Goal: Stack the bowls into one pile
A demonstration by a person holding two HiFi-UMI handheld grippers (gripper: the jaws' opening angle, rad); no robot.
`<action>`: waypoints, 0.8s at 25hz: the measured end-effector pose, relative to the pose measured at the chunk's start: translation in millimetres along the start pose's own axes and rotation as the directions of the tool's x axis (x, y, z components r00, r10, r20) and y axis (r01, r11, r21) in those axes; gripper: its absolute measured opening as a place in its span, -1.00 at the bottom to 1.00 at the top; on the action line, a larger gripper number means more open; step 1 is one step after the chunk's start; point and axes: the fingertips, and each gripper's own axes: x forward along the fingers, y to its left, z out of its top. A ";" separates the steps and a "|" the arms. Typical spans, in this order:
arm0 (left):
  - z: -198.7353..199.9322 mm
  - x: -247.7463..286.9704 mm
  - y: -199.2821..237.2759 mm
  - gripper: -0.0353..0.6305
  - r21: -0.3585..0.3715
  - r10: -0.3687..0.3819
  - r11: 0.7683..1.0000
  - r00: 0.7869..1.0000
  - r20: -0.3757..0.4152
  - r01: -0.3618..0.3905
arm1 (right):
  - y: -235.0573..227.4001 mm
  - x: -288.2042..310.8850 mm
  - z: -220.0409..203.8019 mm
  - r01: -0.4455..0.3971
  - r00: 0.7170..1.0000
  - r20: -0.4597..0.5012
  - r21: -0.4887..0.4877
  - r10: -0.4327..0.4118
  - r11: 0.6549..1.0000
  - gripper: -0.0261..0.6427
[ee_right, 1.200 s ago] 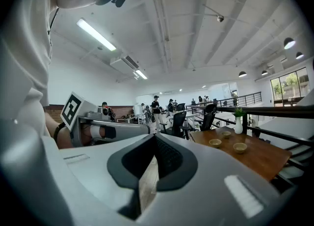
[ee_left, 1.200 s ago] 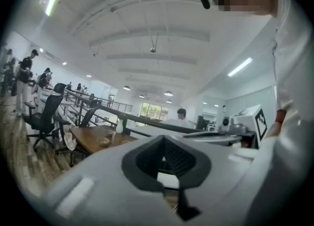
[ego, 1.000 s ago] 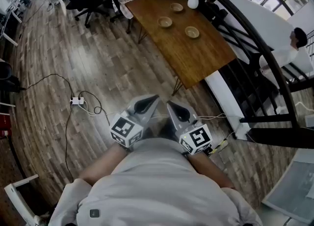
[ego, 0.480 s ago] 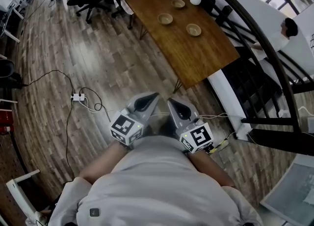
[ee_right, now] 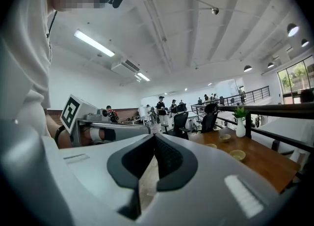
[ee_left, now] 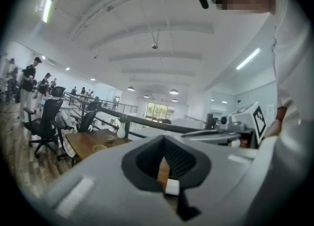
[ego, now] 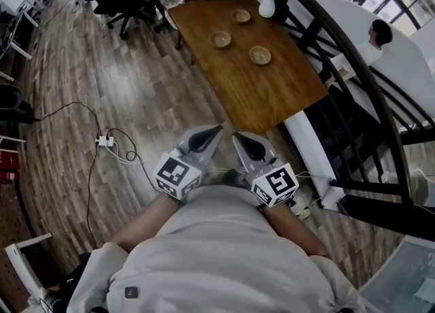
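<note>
Now nearer the table (ego: 272,87) and bowls (ego: 219,39) than before, left tool (ego: 215,131) and right tool (ego: 238,137) together, empty.

Bowls (ego: 259,54) matt wood; table (ego: 272,90) smooth wood; floor (ego: 136,94) glossy wood planks.

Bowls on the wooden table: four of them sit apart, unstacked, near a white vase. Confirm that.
Not four. Three bowls sit apart, unstacked, on the wooden table near the white vase. The head view shows all three.
</note>
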 end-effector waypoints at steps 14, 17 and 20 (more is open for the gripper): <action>10.3 85.6 -2.8 -0.88 -0.012 -0.011 1.000 1.000 -0.007 0.011 | -78.5 -13.0 11.5 -0.015 1.000 -0.001 0.008 0.015 1.000 -0.90; 14.8 99.8 6.8 -0.88 -0.021 -0.028 0.999 1.000 -0.001 0.028 | -93.1 -9.4 13.4 0.007 1.000 0.000 0.007 -0.007 1.000 -0.90; 17.1 112.6 10.8 -0.88 -0.017 -0.060 0.998 0.998 -0.004 0.060 | -103.8 -6.5 14.8 0.037 0.999 -0.004 0.008 -0.037 0.999 -0.90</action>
